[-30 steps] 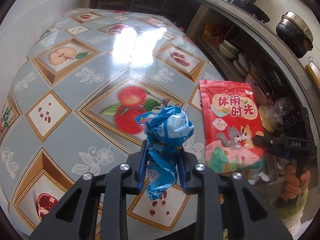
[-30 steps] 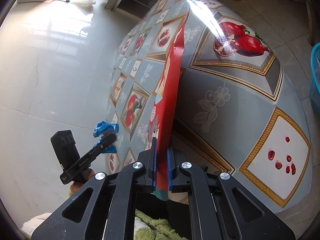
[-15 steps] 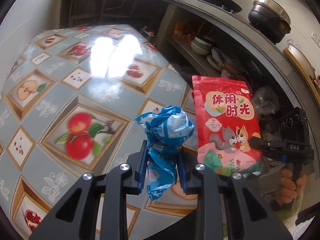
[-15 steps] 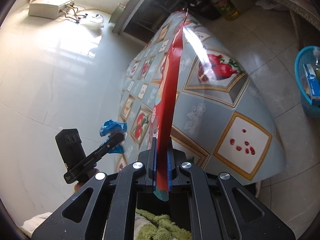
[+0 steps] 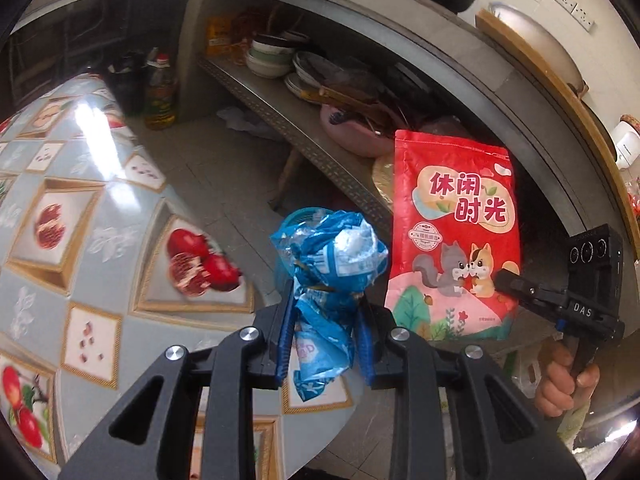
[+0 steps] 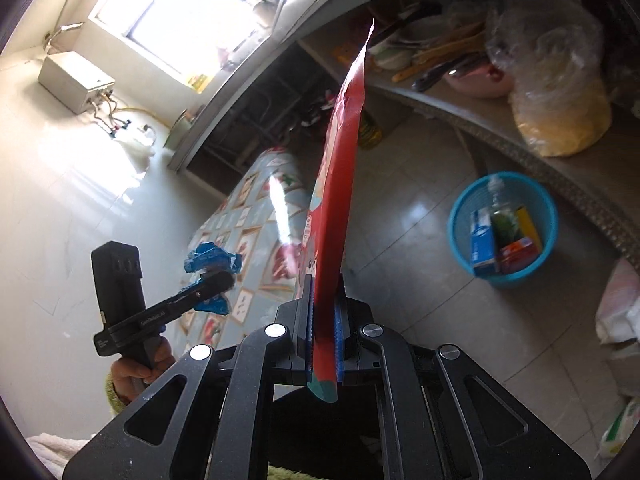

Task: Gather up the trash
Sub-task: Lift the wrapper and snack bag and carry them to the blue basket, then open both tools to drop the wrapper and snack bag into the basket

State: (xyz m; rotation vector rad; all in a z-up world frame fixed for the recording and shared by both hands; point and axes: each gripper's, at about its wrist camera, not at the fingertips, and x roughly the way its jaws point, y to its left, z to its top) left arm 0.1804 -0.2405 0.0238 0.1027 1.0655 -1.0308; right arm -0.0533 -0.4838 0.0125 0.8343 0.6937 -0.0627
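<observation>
The left hand-held gripper (image 5: 325, 316) pinches a crumpled blue wrapper (image 5: 330, 264) between its blue pads, the wad bulging above the fingertips and a tail of it hanging below them. The right hand-held gripper (image 6: 324, 312) is pressed together on the bottom edge of a flat red snack bag (image 5: 454, 236), which stands upright and edge-on in the right wrist view (its printed face, with two cartoon animals, shows only from the left wrist camera).

Taking the blue waste basket (image 6: 464, 216) on the tiled floor as the landmark: both pieces of trash are held in the air to the left of it and clear of it, the red bag the nearer, the blue wrapper farther off beyond the bag. The basket already holds several small cartons. The surface (image 5: 60, 240) with its fruit-patterned cloth lies farther still from the basket, behind the two grippers. A metal shelf (image 6: 500, 128) stacked with bowls and utensils runs just behind the basket.
</observation>
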